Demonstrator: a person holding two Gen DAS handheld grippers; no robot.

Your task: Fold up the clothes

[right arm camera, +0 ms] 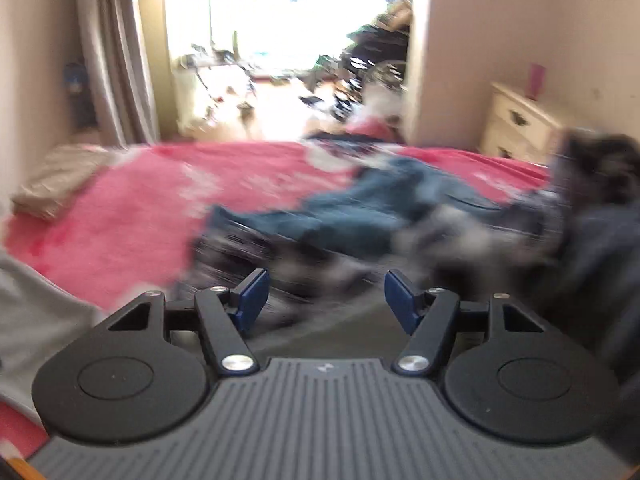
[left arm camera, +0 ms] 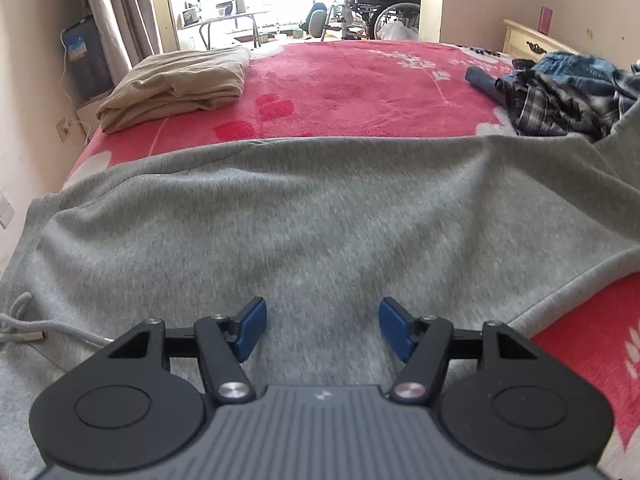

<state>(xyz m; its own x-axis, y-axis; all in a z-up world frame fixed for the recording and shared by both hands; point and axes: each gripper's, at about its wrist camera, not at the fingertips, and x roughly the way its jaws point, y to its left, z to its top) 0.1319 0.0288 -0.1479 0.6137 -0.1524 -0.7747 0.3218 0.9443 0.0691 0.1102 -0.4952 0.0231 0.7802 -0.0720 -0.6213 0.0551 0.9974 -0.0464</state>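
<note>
A grey sweatshirt-like garment (left arm camera: 280,216) lies spread across the near part of the red bed, its white drawstring (left arm camera: 24,328) at the left. My left gripper (left arm camera: 322,330) hovers open just over its near edge, nothing between the blue pads. In the right wrist view, which is motion-blurred, my right gripper (right arm camera: 326,300) stands open above a heap of unfolded clothes: blue jeans (right arm camera: 360,212) and dark checked fabric (right arm camera: 248,256). An edge of the grey garment (right arm camera: 36,312) shows at the left there.
A folded beige garment (left arm camera: 176,84) rests at the far left corner of the red floral blanket (left arm camera: 352,88). The pile of checked shirt and denim (left arm camera: 560,92) sits at the right. A cream dresser (right arm camera: 520,124) stands by the right wall; a doorway with a wheelchair (left arm camera: 384,4) lies beyond.
</note>
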